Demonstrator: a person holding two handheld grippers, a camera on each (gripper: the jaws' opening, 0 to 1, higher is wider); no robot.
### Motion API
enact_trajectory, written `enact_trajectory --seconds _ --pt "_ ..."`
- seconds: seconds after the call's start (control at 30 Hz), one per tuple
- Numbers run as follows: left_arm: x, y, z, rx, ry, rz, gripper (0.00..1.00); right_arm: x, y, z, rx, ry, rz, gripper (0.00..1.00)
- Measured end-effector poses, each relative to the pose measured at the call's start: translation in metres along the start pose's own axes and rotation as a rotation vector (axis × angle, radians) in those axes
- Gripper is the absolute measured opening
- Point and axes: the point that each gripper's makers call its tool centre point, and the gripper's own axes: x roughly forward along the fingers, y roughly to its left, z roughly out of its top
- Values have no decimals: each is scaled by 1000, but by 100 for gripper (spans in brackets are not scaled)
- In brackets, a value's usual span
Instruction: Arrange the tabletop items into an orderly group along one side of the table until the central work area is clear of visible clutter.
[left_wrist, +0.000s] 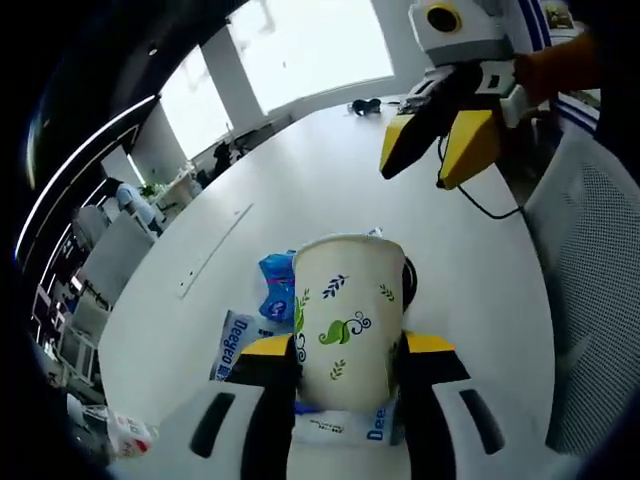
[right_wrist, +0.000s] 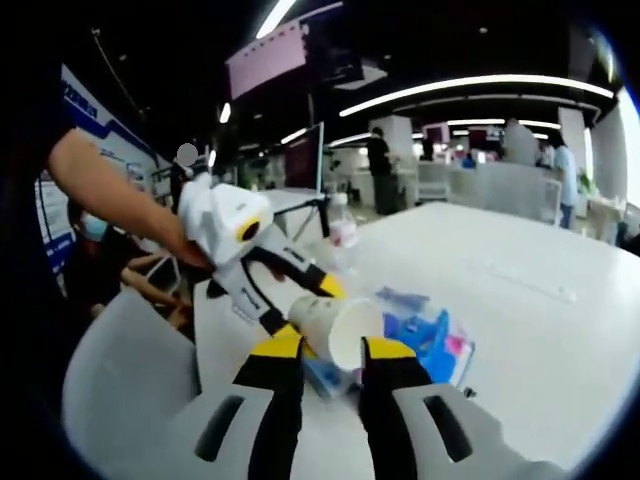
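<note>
My left gripper (left_wrist: 350, 345) is shut on a white paper cup (left_wrist: 345, 310) with green leaf prints, held upright just above the white table (left_wrist: 300, 180). In the right gripper view the same cup (right_wrist: 340, 330) lies sideways with its mouth toward me, clamped by the left gripper (right_wrist: 305, 305). Blue snack packets (left_wrist: 276, 285) and a blue-and-white tissue pack (left_wrist: 235, 345) lie under and behind the cup. My right gripper (left_wrist: 420, 175) hovers open over the table's far side, apart from the cup. Its jaws (right_wrist: 332, 350) stand apart with nothing between them.
A black cable (left_wrist: 485, 205) trails near the right table edge, and a dark object (left_wrist: 365, 105) lies at the far end. A mesh chair (left_wrist: 590, 250) stands beside the table. A plastic bottle (right_wrist: 342, 230) stands behind the blue packets (right_wrist: 430, 340). A grey chair (right_wrist: 120, 380) is at the left.
</note>
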Motion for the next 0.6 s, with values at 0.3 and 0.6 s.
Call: enact_trajectory --seconds 0.3,0.6 --pt "1 -20 14 40 -43 -45 40 4 11 -2 -18 28 33 5" --pt "-1 -26 15 52 -56 -54 39 3 14 -7 -30 44 32 3"
